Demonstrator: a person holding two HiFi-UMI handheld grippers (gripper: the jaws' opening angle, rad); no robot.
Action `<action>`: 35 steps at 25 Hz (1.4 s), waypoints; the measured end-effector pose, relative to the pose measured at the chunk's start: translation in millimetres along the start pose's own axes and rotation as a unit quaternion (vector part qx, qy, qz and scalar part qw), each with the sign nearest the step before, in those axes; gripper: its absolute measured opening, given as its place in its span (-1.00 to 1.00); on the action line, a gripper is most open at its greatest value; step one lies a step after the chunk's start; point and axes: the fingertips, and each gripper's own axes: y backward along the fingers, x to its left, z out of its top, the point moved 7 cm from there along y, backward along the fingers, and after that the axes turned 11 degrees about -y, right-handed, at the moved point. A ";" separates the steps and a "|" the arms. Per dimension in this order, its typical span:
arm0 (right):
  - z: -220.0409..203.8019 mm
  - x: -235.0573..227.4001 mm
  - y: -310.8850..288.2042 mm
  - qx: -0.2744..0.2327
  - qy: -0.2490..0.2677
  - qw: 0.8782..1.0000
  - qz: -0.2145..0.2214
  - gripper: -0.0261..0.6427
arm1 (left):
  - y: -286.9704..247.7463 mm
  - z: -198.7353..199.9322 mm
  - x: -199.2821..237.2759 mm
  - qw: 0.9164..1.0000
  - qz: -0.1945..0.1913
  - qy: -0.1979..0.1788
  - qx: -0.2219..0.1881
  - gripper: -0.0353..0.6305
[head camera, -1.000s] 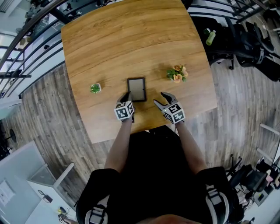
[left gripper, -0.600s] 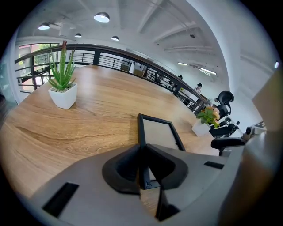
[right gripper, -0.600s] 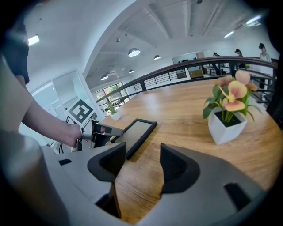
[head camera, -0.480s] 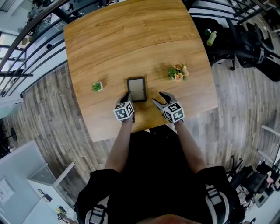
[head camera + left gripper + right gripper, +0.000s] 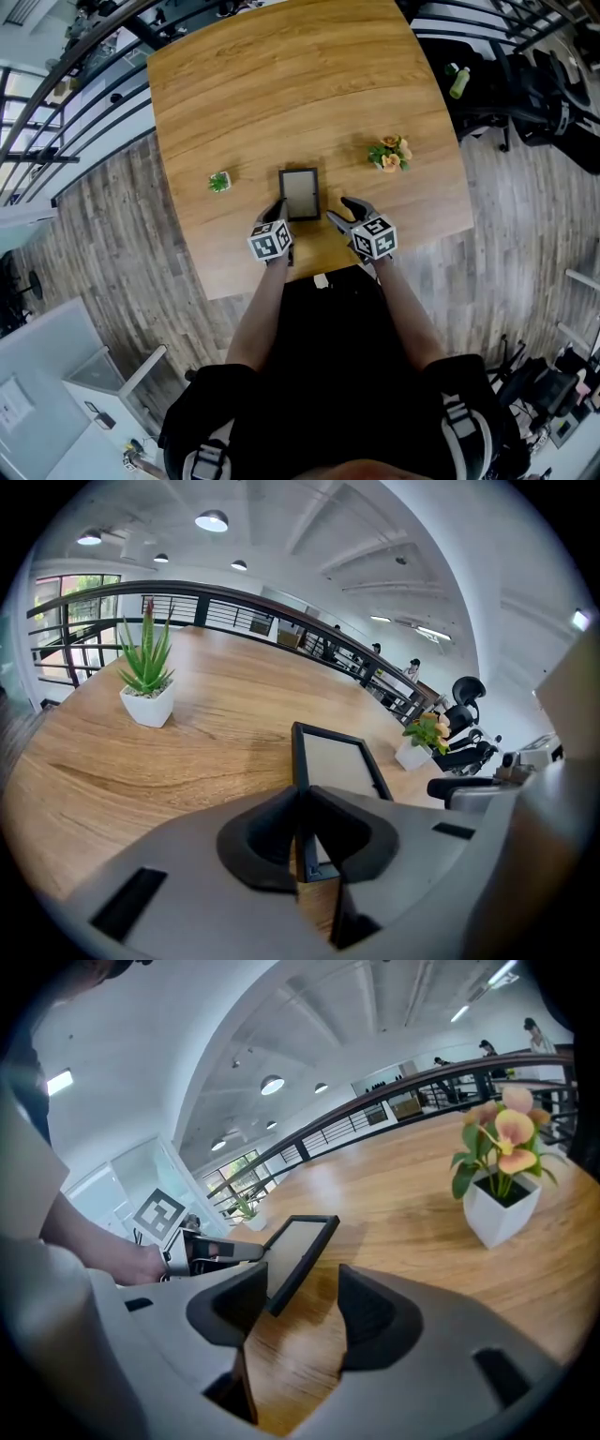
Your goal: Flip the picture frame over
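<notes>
On the broad light wooden desk [image 5: 281, 94], the black rectangular picture frame [image 5: 300, 194] sits near the front edge, its near-left rim pinched in the left hand-held gripper [image 5: 278, 206]. The right hand-held gripper [image 5: 339, 211], wide though just narrowing with the frame's corner untouched at its gap, should probably steady the opposite rim before turning

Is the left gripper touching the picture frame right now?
Touching. The left gripper view shows the left gripper pinching the picture frame by its left edge.
</notes>
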 end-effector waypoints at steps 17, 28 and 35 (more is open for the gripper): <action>-3.6 41.6 -26.1 -0.015 -0.049 0.998 0.024 -0.22 | 32.0 15.4 16.8 0.999 -0.032 -0.013 -0.022 -0.72; -17.3 73.8 -42.0 -0.030 -0.083 0.995 0.036 -0.33 | 49.4 22.0 29.9 0.996 -0.080 -0.019 -0.044 -0.71; -22.3 88.7 -49.2 -0.051 -0.114 0.991 0.042 -0.35 | 57.9 26.5 41.2 0.992 -0.109 -0.021 -0.062 -0.71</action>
